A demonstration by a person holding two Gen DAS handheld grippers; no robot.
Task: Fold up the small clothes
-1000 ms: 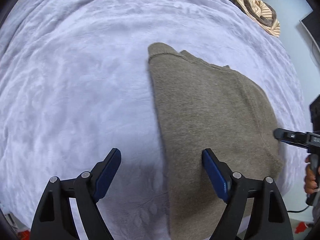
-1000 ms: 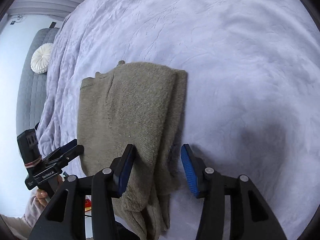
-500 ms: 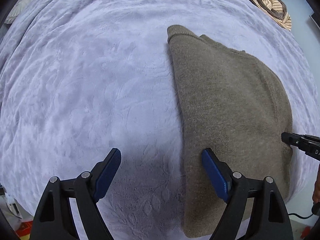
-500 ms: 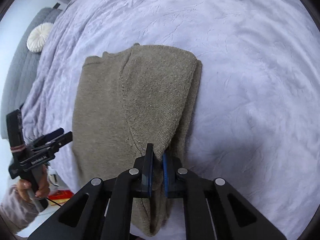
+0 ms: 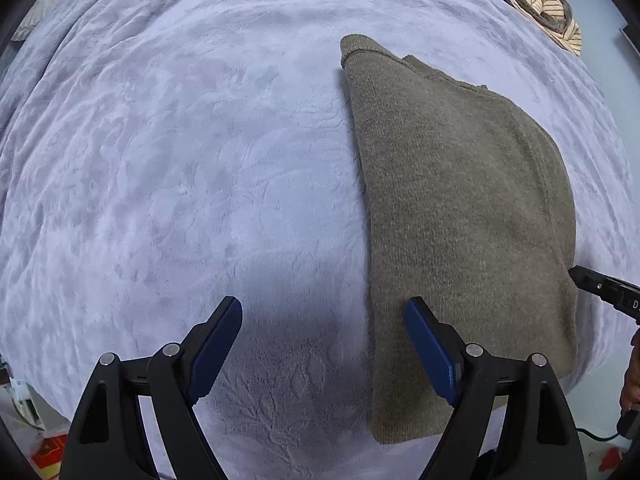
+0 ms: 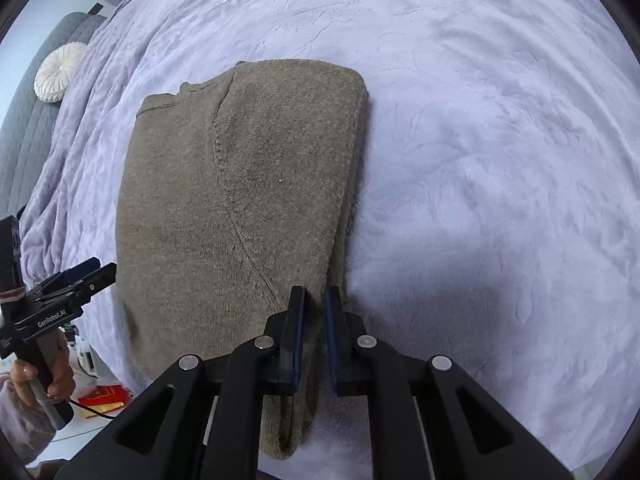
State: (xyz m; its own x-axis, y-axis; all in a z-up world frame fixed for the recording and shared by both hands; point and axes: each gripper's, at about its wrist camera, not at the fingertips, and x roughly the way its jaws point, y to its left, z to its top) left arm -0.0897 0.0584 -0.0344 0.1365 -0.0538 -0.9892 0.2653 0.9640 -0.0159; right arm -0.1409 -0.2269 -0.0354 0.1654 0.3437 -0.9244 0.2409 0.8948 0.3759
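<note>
Olive knit sweater (image 6: 224, 216), folded lengthwise, lies flat on the lavender blanket (image 6: 500, 160) near the bed's near edge. Right gripper (image 6: 314, 320) is clamped on the sweater's folded right-side edge at the near end, fabric pinched between the blue pads. Left gripper (image 5: 324, 344) hangs over the sweater's left edge, jaws wide apart, gripping nothing. Striped garment (image 5: 536, 4) sits at the far right corner.
</note>
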